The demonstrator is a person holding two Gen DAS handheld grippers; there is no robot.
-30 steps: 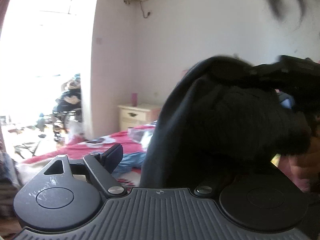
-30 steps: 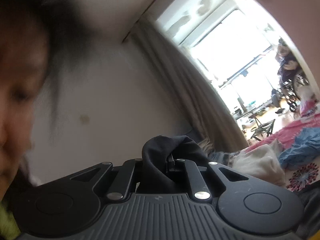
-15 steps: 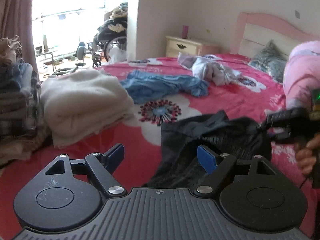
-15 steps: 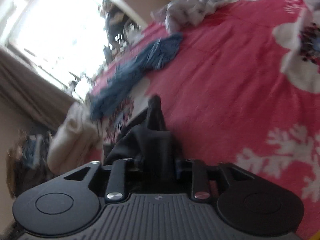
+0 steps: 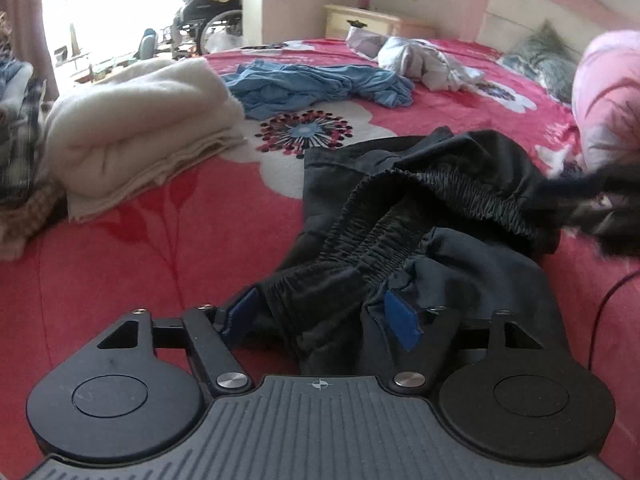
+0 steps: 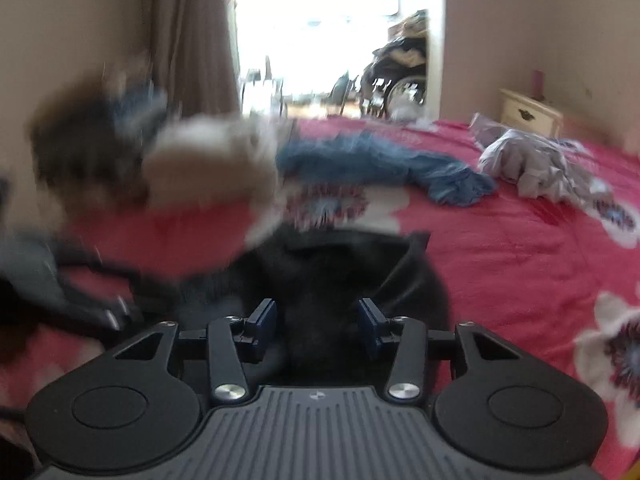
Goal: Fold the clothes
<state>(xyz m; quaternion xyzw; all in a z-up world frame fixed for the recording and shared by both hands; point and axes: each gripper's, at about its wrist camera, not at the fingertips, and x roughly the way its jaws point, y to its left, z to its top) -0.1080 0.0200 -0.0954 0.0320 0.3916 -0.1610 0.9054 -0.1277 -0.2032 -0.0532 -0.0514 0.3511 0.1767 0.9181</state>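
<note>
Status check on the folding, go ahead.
Left gripper closing, black pants waistband between pads. Right gripper opening, pants cloth between pads. Pants down on red bedspread. Nothing in the way.

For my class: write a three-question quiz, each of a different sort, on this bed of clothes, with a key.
1. True or false: the black trousers lie on the bed.
2. Which garment lies nearest the cream blanket? A. blue garment B. pale bundle C. pink bedding
3. Fill in: the trousers' gathered ______ lies between the left gripper jaws.

Key: 1 true; 2 A; 3 waistband. The left jaws are closing around that cloth; the right gripper jaws are opening over black cloth.
</note>
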